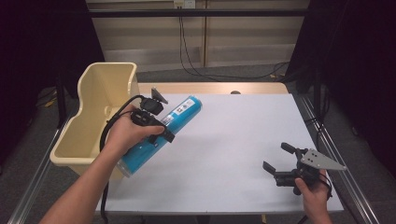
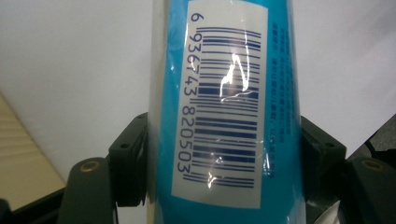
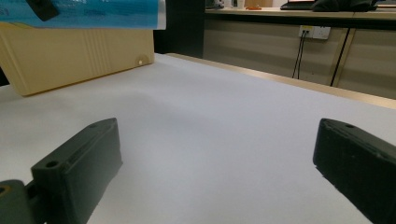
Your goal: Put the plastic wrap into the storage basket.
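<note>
A long blue cylinder (image 1: 161, 133) wrapped in clear film, with a white barcode label, hangs slanted above the table's left side. My left gripper (image 1: 156, 119) is shut on it around its middle. In the left gripper view the blue cylinder (image 2: 224, 112) stands between the two black jaws, which press on its sides. My right gripper (image 1: 276, 157) rests low near the table's front right, open, nothing between its jaws. In the right gripper view the blue cylinder (image 3: 93, 13) crosses the top left, above the bin.
A cream plastic bin (image 1: 100, 114) stands at the table's left edge, beside the held cylinder; the cream bin (image 3: 70, 56) also appears in the right gripper view. The white tabletop (image 1: 233, 140) spreads between the two grippers. Cables hang at the back wall.
</note>
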`<state>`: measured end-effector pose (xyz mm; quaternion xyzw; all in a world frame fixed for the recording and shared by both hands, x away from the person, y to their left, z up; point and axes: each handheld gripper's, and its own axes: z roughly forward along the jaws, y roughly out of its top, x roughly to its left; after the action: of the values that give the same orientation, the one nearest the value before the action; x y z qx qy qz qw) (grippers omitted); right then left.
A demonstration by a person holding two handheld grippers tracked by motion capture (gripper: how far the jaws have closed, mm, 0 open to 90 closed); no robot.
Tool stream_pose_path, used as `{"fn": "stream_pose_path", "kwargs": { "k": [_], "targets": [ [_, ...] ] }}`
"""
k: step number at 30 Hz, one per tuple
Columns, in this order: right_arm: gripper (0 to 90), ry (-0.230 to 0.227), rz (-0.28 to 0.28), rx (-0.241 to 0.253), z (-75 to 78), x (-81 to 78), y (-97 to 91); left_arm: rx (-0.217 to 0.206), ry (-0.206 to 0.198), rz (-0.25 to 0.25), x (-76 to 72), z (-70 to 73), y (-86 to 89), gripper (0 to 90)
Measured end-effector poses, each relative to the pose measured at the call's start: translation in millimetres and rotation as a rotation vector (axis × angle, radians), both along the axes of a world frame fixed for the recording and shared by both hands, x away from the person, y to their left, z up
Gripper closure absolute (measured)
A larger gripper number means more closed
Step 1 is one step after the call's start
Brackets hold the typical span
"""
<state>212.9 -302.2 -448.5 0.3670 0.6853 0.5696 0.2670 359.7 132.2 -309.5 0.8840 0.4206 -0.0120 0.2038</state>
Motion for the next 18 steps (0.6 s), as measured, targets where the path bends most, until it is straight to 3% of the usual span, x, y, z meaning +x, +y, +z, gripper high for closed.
{"fn": "stream_pose_path", "kwargs": {
  "k": [18],
  "targets": [
    [0.6, 0.001, -0.001, 0.001, 0.1, 0.0, -0.1, -0.002, 0.000, 0.069, -4.8, 36.5, 38.6, 32.2]
  ]
}}
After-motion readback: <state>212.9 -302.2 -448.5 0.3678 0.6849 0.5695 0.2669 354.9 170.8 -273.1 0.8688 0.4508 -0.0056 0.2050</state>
